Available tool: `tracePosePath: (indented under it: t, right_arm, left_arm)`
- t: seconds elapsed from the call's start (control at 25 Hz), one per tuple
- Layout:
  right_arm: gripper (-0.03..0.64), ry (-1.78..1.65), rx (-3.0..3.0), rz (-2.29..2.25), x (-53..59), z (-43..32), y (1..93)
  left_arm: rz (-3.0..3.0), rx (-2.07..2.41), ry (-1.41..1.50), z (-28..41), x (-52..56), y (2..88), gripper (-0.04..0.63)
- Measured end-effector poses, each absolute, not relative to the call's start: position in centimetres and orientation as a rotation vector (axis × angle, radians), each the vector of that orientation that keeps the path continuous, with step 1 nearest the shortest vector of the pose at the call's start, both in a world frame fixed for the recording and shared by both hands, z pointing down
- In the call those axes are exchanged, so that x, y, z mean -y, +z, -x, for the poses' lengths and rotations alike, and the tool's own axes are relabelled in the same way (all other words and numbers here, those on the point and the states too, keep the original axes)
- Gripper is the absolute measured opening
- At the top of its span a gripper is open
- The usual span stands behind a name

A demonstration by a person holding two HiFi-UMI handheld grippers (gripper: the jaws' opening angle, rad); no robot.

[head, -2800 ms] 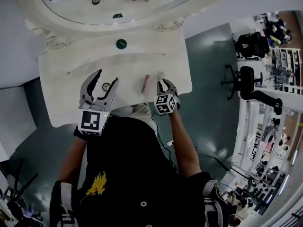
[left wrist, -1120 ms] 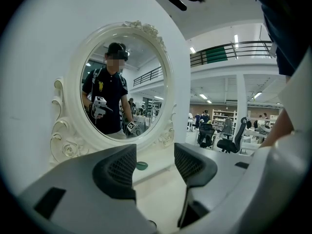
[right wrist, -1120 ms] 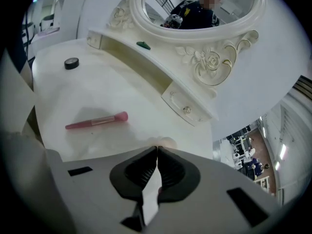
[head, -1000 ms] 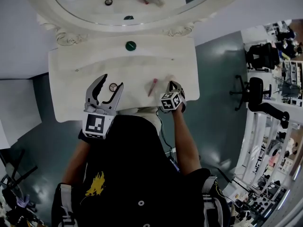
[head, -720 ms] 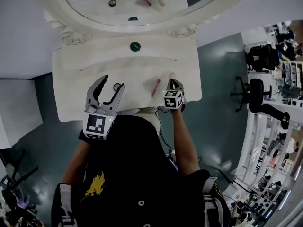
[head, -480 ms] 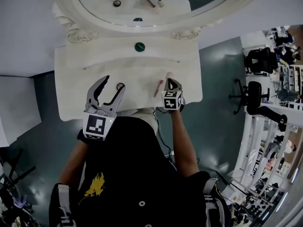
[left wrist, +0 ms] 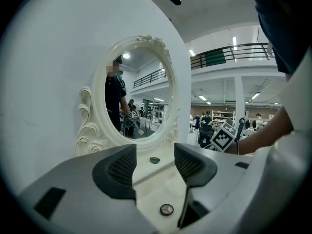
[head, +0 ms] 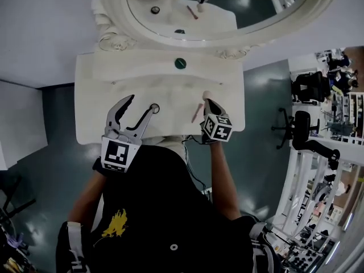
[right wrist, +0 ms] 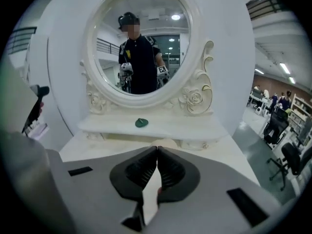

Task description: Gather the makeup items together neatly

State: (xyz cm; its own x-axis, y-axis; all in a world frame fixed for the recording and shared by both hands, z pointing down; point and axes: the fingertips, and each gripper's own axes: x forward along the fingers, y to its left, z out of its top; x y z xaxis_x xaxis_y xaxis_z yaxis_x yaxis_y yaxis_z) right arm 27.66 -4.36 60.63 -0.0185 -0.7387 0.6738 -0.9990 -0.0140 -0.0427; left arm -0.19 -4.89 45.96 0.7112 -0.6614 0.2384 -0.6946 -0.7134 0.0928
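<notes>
Lying flat, the round compact (left wrist: 166, 209) shows three pale wedges.

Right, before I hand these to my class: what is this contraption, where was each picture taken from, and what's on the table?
There is no robot here: a person holds a two-jaw gripper in each hand. The head view comes from a camera on the person's head, looking steeply down. The other two views come from cameras riding on each gripper, looking along its jaws. The person faces a white dressing table with an oval mirror. On the table lie a green round piece near the mirror, a small round compact and a pink stick. The left gripper is open and holds nothing; the compact lies on the table right by its jaws. The right gripper is shut. A pale rounded thing sits just at its tips, but whether it is gripped isn't clear.
</notes>
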Motion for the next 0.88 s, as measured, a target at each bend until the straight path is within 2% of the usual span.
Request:
tracePosePath:
  t: [0.28,0.68,0.88]
  right_arm:
    - [0.021,1.070,1.939,-1.854,6.6,-26.0,58.2]
    - [0.021,1.414,2.043,-1.841,10.7,-25.5,56.7]
    - [0.021,1.775,1.964,-1.830,13.0,-25.5,58.1]
  left_arm:
    - [-2.748,1.101,0.263,1.5,5.1,45.7,0.251]
    - [-2.740,1.021,0.203,-0.2,5.4,45.4,0.252]
    - [-2.762,1.048,0.242,-0.2,5.4,45.8,0.250]
